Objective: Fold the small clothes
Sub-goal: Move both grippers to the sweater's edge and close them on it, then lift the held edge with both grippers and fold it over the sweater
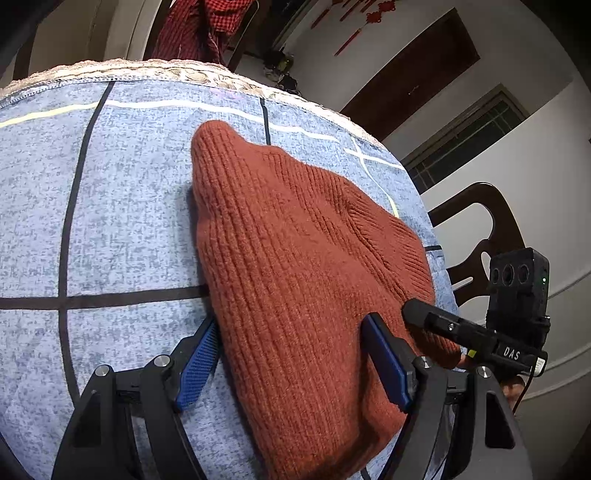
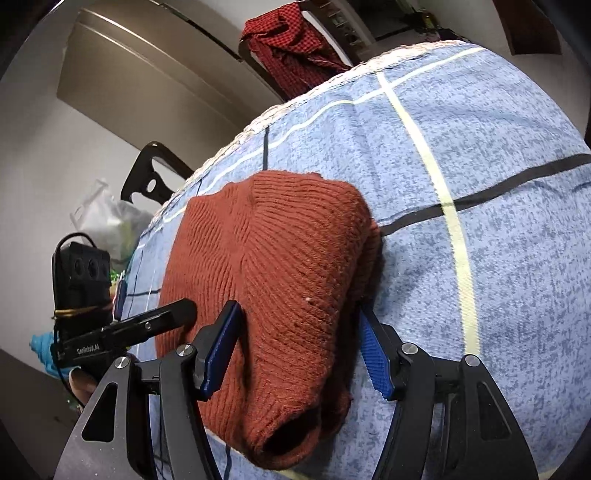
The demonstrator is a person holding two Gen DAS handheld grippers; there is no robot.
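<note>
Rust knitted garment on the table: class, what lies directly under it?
The rust knitted garment lies on a blue checked tablecloth that shows all round it. The cloth beneath it and the table itself are covered, so not visible.

Left wrist view: sweater (image 1: 295, 266) lying folded on tablecloth (image 1: 110, 221), centre to lower right of frame, reaching down past bottom edge. Left gripper (image 1: 291, 365) at bottom centre, jaws apart, straddling sweater's near end; left finger over bare cloth just beside knit edge, right finger over the knit. Right gripper (image 1: 417, 310) entering from lower right, tip over sweater's right edge. Chair (image 1: 480, 236) beyond table's right edge. Checked garment (image 1: 199, 29) hanging at top centre, behind far table edge.

Right wrist view: sweater (image 2: 280, 280) at centre, between jaws of right gripper (image 2: 299, 350) at bottom. Left gripper (image 2: 184, 308) entering from lower left. Chair (image 2: 147, 173) at left, plastic bag (image 2: 107, 221) beside it.
</note>
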